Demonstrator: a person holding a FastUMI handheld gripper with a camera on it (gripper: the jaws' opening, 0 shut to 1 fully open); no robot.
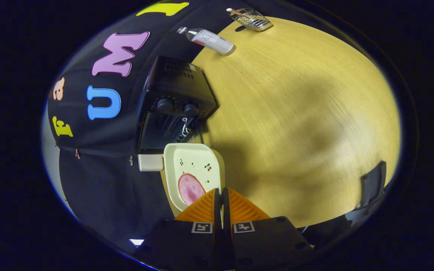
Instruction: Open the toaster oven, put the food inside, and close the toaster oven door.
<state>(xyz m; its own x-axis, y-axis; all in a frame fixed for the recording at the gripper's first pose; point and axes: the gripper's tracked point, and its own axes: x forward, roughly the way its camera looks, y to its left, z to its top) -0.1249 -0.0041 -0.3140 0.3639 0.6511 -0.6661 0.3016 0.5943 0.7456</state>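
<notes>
Toaster oven (175,101): black, two round knobs on its front, standing on the pale wood table (300,113) against the booth's dark cloth wall. Its door (164,131) hangs open toward me, with a wire rack just visible inside the opening.

Plate (192,169): cream, squarish with rounded corners, small cherry prints on it. It is tilted on edge, its far rim just short of the open oven door. My gripper (221,197) has its fingers closed on the plate's near rim, both pressing it from either side, only a thin slit between them.

Food (190,188): one round pink slice, ham by the look of it, lying on the plate just ahead of my fingers, on the side nearer the wall.

Bottle (209,39): white, lying on its side on the table beyond the oven.

Wire basket (252,19): small, metal, at the table's far edge, well apart from the oven.

Dark object (371,184): at the table's near edge; I cannot tell what it is.
</notes>
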